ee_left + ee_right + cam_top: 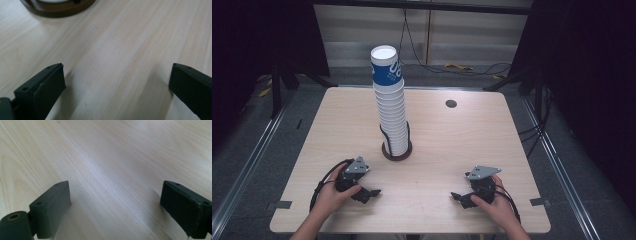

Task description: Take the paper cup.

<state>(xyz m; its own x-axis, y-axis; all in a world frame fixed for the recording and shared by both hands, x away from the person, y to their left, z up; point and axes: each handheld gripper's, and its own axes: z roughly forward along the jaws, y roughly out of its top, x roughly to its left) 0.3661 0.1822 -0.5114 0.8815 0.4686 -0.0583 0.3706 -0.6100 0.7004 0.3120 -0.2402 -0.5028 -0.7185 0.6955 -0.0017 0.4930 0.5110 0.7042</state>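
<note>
While resting on table (447, 145), left gripper (371, 193) wide open, empty

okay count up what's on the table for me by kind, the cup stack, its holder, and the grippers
Stack of paper cups: 1 (single cups too tightly nested to count)
Dark round holder: 1
Grippers: 2, left gripper and right gripper, both open
Total: 4

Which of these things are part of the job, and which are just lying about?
In the job:
cup stack
holder
left hand-held gripper
right hand-held gripper

Lying about:
table hole
floor cables
</note>
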